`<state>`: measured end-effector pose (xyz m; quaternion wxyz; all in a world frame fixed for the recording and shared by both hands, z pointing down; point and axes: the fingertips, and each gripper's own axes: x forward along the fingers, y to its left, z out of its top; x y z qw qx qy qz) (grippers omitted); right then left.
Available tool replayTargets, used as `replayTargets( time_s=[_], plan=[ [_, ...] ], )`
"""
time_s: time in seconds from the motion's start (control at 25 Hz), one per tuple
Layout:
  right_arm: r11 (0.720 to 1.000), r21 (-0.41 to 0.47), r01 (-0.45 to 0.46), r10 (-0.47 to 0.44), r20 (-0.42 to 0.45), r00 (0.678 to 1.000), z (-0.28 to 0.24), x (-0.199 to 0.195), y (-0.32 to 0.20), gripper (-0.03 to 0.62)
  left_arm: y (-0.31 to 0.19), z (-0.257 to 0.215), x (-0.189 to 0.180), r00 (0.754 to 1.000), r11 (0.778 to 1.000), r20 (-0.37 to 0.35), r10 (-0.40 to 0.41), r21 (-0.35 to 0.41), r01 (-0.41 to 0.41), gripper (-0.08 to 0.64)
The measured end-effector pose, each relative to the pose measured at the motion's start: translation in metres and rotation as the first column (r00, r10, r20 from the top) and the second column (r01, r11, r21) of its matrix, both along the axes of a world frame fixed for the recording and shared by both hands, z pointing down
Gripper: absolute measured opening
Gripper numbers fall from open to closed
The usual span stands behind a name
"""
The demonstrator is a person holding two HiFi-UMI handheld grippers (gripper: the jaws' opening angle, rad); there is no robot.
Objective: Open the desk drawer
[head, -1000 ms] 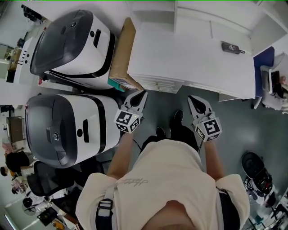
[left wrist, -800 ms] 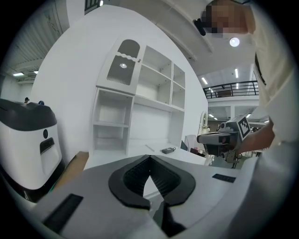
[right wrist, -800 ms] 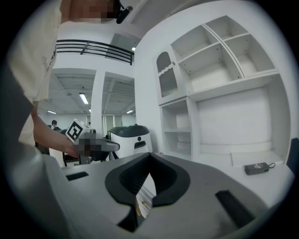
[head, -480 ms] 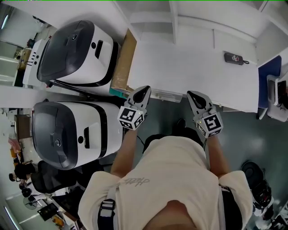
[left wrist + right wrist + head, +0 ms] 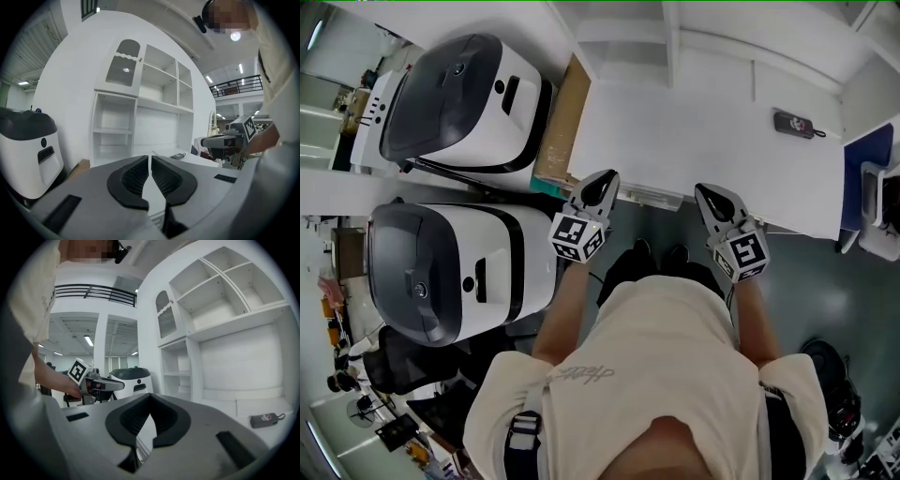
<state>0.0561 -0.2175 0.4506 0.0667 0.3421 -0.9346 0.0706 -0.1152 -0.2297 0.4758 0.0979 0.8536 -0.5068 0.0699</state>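
The white desk [image 5: 703, 131] stands in front of me, and its drawer fronts [image 5: 654, 196] show as thin ridges under the front edge. My left gripper [image 5: 606, 178] is shut and empty, with its tip at the desk's front edge just left of the drawers. The right gripper [image 5: 707, 192] is also shut and empty, at the same edge just right of them. In the left gripper view the pads [image 5: 136, 178] meet at the tip, above the drawer ridges [image 5: 156, 219]. The right gripper view shows the same closed tip [image 5: 150, 397].
Two white machines with dark lids [image 5: 459, 94] [image 5: 441, 272] stand left of the desk, with a cardboard box [image 5: 562, 127] between the upper one and the desk. A small black device [image 5: 794, 123] lies on the desk's far right. Open white shelves [image 5: 140, 117] rise behind the desk.
Both grippers have come forward to the desk's front edge, and the person has stepped closer. The jaws stayed shut throughout.
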Motion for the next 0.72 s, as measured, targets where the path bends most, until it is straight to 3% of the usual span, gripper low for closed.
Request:
replayTargets(
  time_s=[0.32,0.52,0.72],
  plan=[
    [0.998,0.013,-0.06,0.06,0.001,0.998,-0.025,-0.001,0.002,0.002,-0.009,-0.005,-0.015,1.0,1.0,-0.007,0.021,-0.008,-0.021,0.087],
    [0.996,0.002,-0.095,0.095,0.001,0.996,-0.026,0.0,0.004,0.002,-0.006,0.001,-0.011,0.996,0.995,-0.003,0.089,-0.042,-0.089,0.087],
    [0.995,-0.026,-0.1,0.1,-0.004,0.995,-0.014,-0.009,0.008,0.002,-0.006,0.015,-0.017,0.994,0.992,0.017,0.107,-0.065,-0.106,0.087]
  ],
)
